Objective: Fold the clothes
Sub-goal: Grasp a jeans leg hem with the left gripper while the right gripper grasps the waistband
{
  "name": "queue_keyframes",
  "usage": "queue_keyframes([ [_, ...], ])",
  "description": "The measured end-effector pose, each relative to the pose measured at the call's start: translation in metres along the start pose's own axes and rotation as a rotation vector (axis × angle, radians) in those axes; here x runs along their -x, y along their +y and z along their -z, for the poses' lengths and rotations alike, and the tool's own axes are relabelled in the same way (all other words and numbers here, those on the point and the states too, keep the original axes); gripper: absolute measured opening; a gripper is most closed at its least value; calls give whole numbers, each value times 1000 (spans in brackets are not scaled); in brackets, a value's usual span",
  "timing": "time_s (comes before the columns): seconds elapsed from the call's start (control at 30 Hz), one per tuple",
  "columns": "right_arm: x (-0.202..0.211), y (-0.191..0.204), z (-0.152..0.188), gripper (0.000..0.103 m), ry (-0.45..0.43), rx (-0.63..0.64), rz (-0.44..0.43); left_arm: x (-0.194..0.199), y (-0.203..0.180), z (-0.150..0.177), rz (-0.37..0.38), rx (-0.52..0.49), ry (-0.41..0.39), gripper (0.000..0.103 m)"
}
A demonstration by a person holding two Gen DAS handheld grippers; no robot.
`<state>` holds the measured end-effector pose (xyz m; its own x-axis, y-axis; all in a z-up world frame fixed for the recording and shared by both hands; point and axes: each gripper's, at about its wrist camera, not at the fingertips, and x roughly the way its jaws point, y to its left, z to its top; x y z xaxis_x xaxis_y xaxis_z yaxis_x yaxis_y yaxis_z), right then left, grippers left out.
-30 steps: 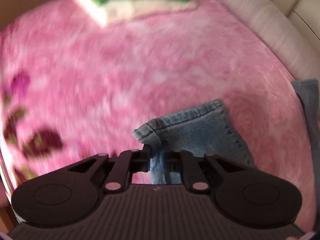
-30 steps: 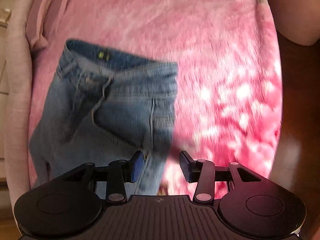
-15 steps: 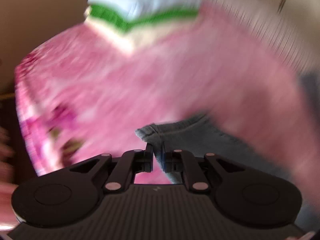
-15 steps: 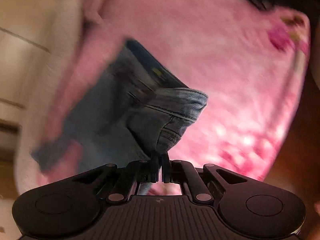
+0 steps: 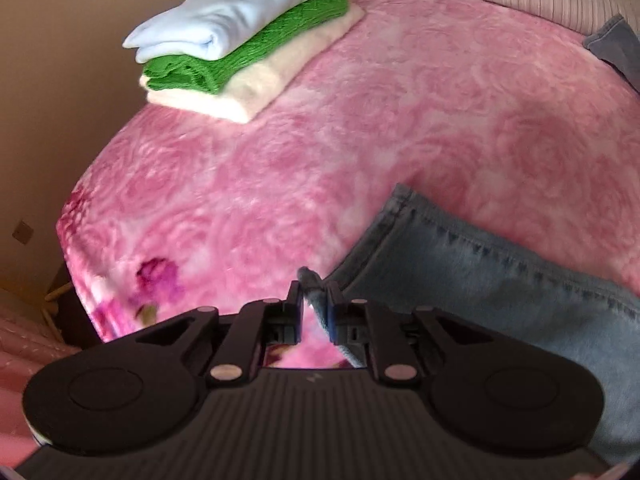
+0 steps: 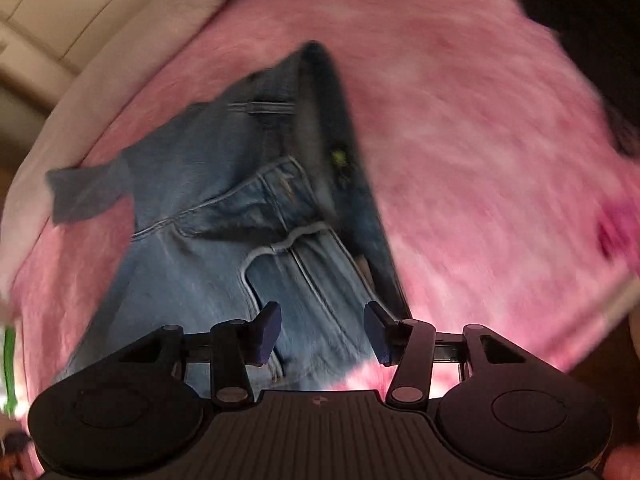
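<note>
Holding the jeans point(image 5: 500, 292) by one leg hem, my left gripper point(image 5: 314, 300) sat low over the pink blanket point(image 5: 360, 128). Its jaws had eased apart a little just then, but denim was between them and pressed against the right pad, so I read it as a loose grasp on the hem corner. The leg ran away from that gripper to the right, lying on the blanket.

In the right wrist view, my right gripper point(image 6: 320, 324) was released: jaws had just sprung wide, nothing pinched, waistband end of the jeans point(image 6: 248, 216) spread below and beyond them. Pocket and fly seam lay nearest the jaws, waistband with a yellow-green tag further out, one leg or flap sticking out left toward the blanket's pale edge. View was blurry, fine detail unclear.

Farthest from the left gripper, at the blanket's back corner, sat a folded stack point(image 5: 244, 40): pale blue on green on cream.

Step, as I judged it: mid-fold on the jeans, right end just let go, left end held. Next move probably needed a fresh right-hand grip near the waistband, then both ends brought together flat, watching that the hem didn't slip from the loose left jaws.
</note>
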<state>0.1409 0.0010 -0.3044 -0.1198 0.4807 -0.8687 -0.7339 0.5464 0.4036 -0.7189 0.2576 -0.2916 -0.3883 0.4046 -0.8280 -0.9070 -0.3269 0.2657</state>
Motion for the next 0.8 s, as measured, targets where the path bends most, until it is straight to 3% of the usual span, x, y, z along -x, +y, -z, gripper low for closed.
queue_keyframes([
  [0.1,-25,-6,-13,50,36,73,19,-5,-8,4,-32,-35,8,10],
  [0.17,-36,-17,-17,50,72,79,4,-4,-4,10,-34,12,30,12],
  [0.43,-46,-36,-17,50,175,54,-151,5,37,29,42,331,67,19],
  [0.5,-48,-37,-20,50,195,43,-169,4,48,31,66,424,62,28],
  [0.57,-52,-41,-21,50,207,17,-184,-2,55,33,80,512,71,30],
  [0.73,-58,-41,-23,49,205,-22,-198,-20,47,36,69,507,115,30],
  [0.77,-59,-40,-23,44,205,-22,-197,-21,45,35,57,499,106,28],
  [0.8,-59,-38,-23,33,208,-9,-185,-22,42,35,45,492,97,16],
])
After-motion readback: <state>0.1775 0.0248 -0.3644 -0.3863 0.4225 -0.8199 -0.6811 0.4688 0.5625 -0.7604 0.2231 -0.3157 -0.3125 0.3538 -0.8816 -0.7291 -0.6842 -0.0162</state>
